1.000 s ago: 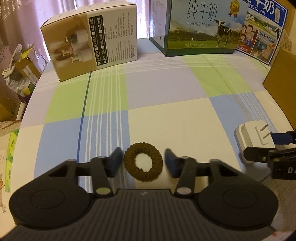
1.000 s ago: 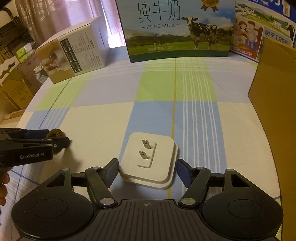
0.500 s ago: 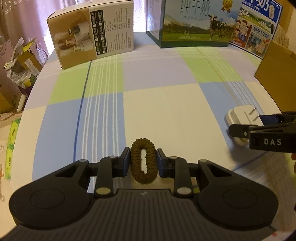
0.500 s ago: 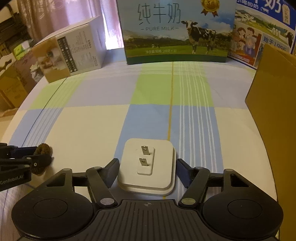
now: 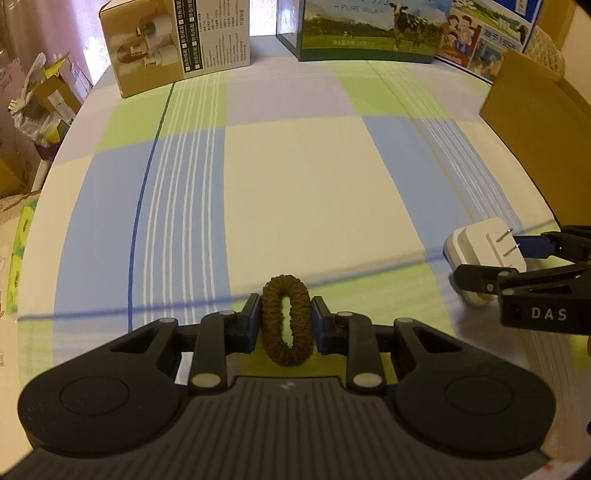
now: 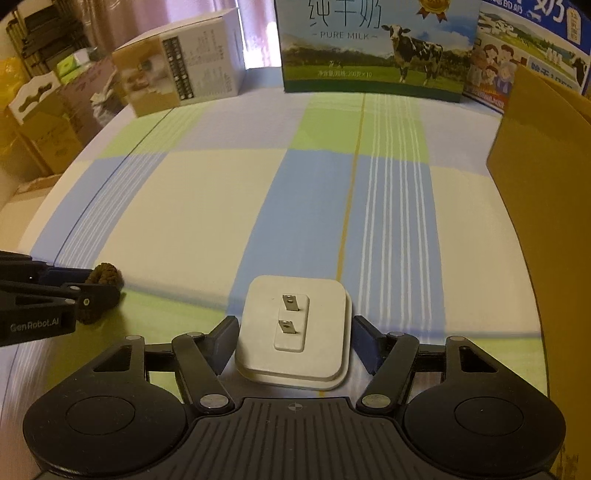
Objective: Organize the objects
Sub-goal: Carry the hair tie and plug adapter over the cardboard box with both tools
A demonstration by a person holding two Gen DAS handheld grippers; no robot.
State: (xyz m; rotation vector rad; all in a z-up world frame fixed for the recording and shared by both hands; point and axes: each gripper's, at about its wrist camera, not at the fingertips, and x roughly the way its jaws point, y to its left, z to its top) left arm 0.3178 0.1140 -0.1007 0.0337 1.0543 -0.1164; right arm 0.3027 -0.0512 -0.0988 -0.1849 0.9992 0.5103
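A brown hair tie (image 5: 286,319) stands on edge between the fingers of my left gripper (image 5: 286,314), which is shut on it, squeezing it into a narrow oval just above the checked tablecloth (image 5: 295,184). A white plug adapter (image 6: 293,325) with two metal prongs facing up sits between the fingers of my right gripper (image 6: 294,325), which is shut on its sides. In the left wrist view the right gripper (image 5: 487,260) and the adapter (image 5: 484,251) are at the right edge. The right wrist view has the left gripper (image 6: 101,286) and hair tie (image 6: 105,275) at the far left.
A brown-and-white carton (image 5: 177,40) stands at the back left. A green milk box (image 5: 369,29) and a blue one (image 5: 484,37) line the back. A plain cardboard box (image 6: 543,221) walls the right side. Bags and boxes (image 5: 37,110) crowd the floor left of the table.
My left gripper closed on the hair tie, squeezing it from a ring into an oval. Both grippers then drew back toward the table's near edge, carrying the hair tie and the adapter.
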